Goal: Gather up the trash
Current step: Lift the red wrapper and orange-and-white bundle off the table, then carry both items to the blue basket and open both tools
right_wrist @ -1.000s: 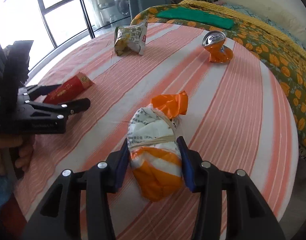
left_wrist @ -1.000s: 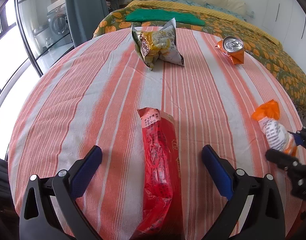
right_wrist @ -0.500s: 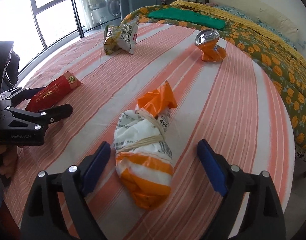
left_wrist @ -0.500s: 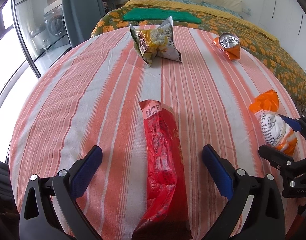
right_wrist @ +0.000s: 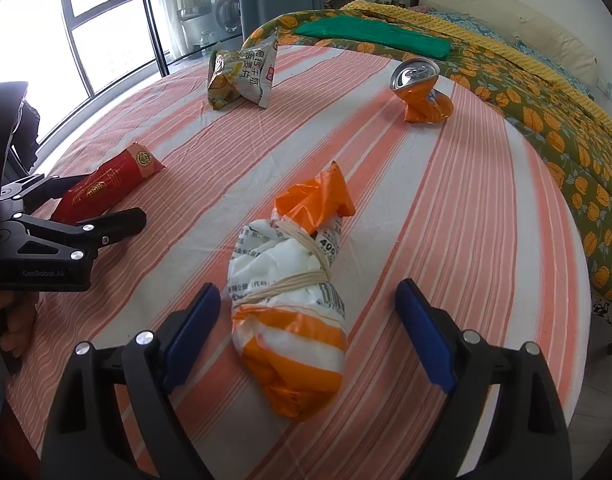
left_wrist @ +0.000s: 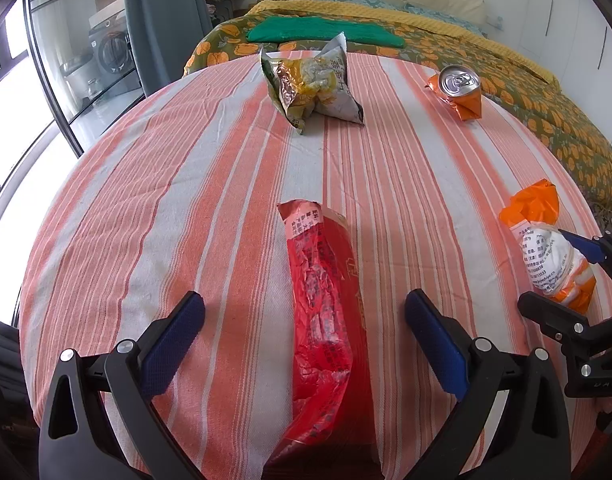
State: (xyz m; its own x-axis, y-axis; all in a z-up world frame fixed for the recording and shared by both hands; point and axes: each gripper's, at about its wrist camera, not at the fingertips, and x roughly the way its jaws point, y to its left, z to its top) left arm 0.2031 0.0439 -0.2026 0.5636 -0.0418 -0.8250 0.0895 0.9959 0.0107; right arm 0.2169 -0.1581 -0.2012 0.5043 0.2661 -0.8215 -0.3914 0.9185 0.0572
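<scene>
The right gripper (right_wrist: 308,320) is standing spread wide, its jaws having just been opening around the orange-and-white tied bag (right_wrist: 293,304), pads clear of it. The left gripper (left_wrist: 306,332) is also gaping, straddling the red wrapper (left_wrist: 322,312) left of that bag. Beyond the bag are lying a crumpled snack packet (right_wrist: 241,76) and a crushed orange can (right_wrist: 420,92) on the striped tablecloth (right_wrist: 466,208).
</scene>
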